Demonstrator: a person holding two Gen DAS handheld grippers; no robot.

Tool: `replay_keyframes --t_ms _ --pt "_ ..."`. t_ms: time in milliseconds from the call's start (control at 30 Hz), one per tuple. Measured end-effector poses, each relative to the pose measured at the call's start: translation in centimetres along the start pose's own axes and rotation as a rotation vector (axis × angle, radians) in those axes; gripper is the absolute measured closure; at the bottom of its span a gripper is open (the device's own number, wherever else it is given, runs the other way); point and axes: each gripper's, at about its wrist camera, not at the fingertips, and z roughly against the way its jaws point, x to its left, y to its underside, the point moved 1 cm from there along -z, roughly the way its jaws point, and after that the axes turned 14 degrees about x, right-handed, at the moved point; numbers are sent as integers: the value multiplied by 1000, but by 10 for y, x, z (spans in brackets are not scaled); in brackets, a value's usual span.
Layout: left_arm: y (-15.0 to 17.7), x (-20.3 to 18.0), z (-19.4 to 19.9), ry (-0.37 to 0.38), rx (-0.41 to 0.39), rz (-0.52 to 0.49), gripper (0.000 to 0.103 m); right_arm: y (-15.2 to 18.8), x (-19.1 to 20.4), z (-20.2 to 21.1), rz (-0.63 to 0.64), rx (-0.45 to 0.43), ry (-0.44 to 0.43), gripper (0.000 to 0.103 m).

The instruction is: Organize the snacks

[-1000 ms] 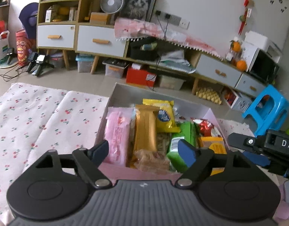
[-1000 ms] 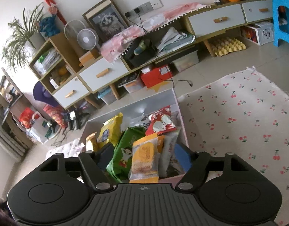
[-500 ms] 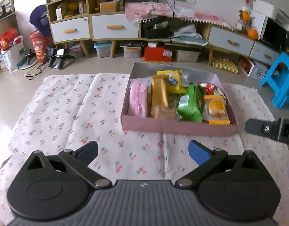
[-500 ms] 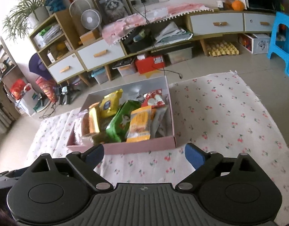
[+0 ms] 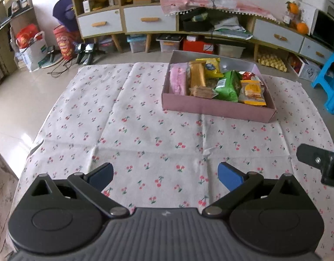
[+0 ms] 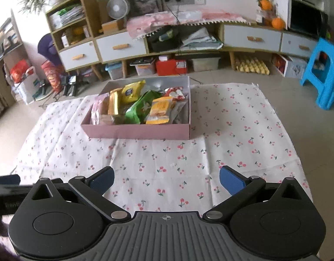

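Well back from the pink box (image 5: 219, 106), both my grippers, left (image 5: 165, 174) and right (image 6: 167, 177), have pulled away, right jaws finishing opening, left wide, empty. Snacks (image 5: 227, 84) sit packed inside; looks done.

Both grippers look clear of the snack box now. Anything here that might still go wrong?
1. The packets in the pink box are packed tight, and the orange packet and green bag stand above the rim, so they may tip out if bumped.
2. The box sits on a creased cherry-print cloth; a snag could drag it.
3. The right gripper is opening, empty.
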Motion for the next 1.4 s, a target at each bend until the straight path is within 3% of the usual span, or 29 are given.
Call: replay_keyframes --t_ms 1400 --pt "10 -1 -1 2 1 -64 1 -2 13 -10 32 23 -18 0"
